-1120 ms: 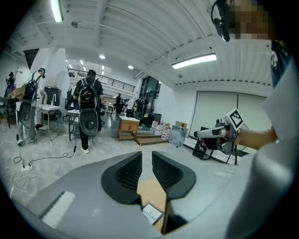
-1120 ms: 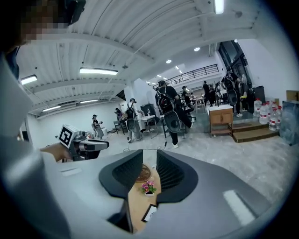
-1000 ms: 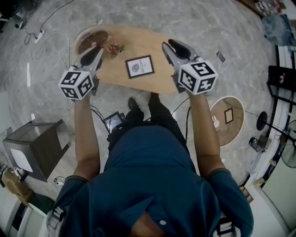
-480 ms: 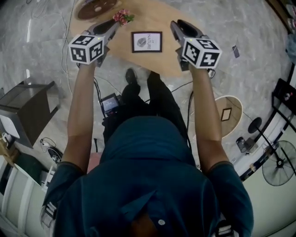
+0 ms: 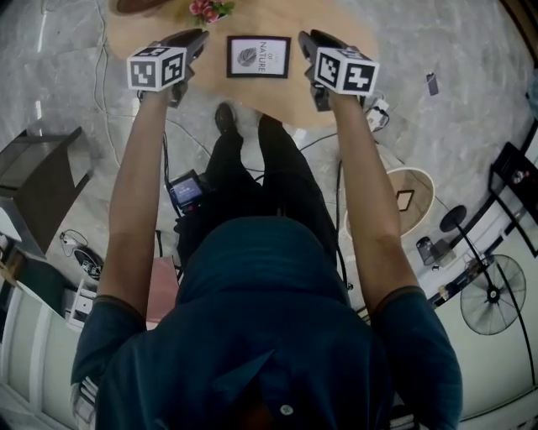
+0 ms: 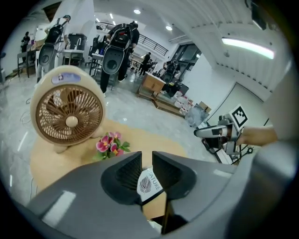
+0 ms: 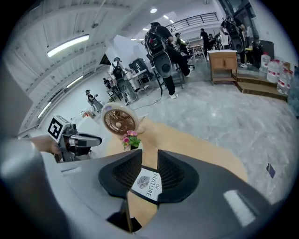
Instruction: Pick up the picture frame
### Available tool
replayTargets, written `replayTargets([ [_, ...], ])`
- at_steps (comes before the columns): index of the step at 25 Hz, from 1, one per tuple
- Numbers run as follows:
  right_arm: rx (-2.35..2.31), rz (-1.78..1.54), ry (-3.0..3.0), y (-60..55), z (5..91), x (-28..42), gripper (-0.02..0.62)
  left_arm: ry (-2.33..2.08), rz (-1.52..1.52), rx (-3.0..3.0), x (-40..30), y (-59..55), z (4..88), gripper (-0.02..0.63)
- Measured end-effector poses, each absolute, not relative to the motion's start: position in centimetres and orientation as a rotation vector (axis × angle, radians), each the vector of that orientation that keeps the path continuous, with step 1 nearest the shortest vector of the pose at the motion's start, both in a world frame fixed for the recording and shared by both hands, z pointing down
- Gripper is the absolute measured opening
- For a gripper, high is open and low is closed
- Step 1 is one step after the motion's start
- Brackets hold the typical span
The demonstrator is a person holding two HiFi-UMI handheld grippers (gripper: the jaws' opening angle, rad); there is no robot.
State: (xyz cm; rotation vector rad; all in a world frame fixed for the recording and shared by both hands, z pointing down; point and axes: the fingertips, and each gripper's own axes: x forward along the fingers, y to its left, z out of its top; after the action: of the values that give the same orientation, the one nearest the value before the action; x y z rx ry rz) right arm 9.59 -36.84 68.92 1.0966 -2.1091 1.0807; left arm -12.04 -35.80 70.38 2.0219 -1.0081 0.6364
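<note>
Two grippers flank the frame, nothing gripped.
Left gripper (image 5: pixel 197 39) and right gripper (image 5: pixel 308 39), jaws narrowly parted, empty. Between them the picture frame (image 5: pixel 259 56) lies flat by the table's (image 5: pixel 252 91) near edge: black border, white leaf print. Pink flowers (image 5: pixel 206 9) beyond.

A light wooden bench (image 5: pixel 252 91) with a rounded outline stands on a grey marbled floor (image 5: pixel 59 84). A black-edged picture frame (image 5: pixel 258 56) lies flat and face up near the middle of it, showing a white print with a leaf and the words "OF NATURE". Beyond the frame and a little to the left sits a small bunch of pink flowers with green leaves (image 6: pixel 110 144), and just behind them, at the far left end, a round beige fan (image 6: pixel 70 112) stands upright.
</note>
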Motion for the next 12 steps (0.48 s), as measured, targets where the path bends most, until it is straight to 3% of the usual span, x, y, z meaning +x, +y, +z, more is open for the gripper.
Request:
replayTargets([
  [12, 0.989, 1.223, -1.898, -34.9, 83.3, 10.7, 0.098, -0.99, 0.728, 1.784, -11.2, -32.8, 84.3, 0.074],
])
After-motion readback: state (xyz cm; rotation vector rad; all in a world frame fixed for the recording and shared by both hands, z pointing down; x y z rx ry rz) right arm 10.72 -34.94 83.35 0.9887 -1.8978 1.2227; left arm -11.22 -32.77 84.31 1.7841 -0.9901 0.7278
